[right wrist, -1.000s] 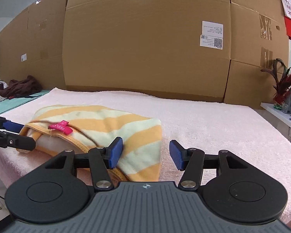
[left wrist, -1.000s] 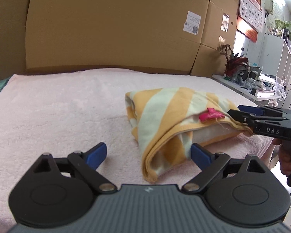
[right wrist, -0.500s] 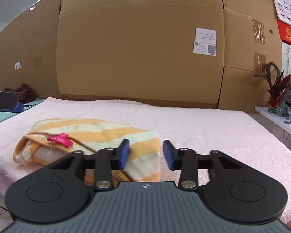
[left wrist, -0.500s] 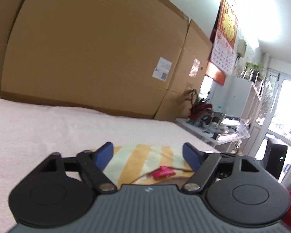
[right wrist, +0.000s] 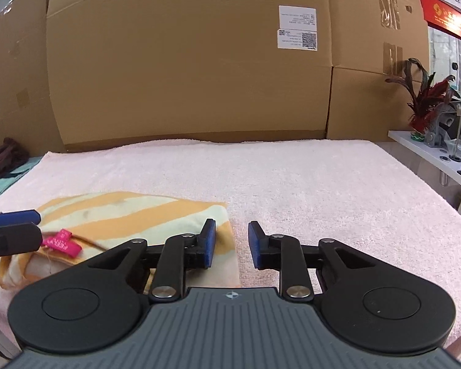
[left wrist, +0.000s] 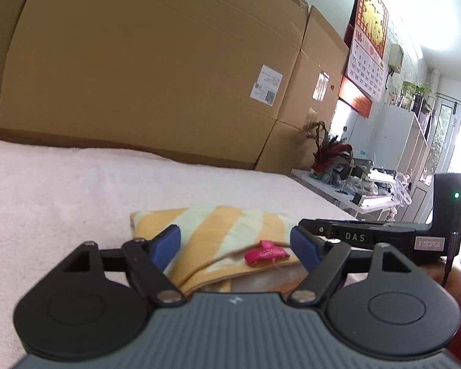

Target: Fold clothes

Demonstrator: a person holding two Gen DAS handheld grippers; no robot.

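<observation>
A folded yellow and pale striped garment [left wrist: 227, 230] with a pink tag [left wrist: 265, 253] lies on the pink towel-covered table [left wrist: 76, 190]. My left gripper [left wrist: 238, 247] is open and empty, hovering over the garment's near edge. The right gripper's body [left wrist: 368, 235] shows beyond the garment's right side. In the right wrist view the garment [right wrist: 132, 218] with its tag [right wrist: 61, 243] lies to the left. My right gripper [right wrist: 230, 241] is open and empty at the garment's right edge. The left gripper's fingers [right wrist: 12, 230] show at the far left by the tag.
Tall cardboard boxes [right wrist: 187, 61] stand along the table's back edge. A white shelf [right wrist: 436, 153] with a red plant [right wrist: 427, 98] and small items stands to the right. Dark clothes [right wrist: 3, 156] lie on a teal surface at left. A calendar [left wrist: 368, 46] hangs on the wall.
My left gripper lifted and swung from the garment's left side to above its near edge. My right gripper narrowed a little and rose slightly. The garment stayed folded in place.
</observation>
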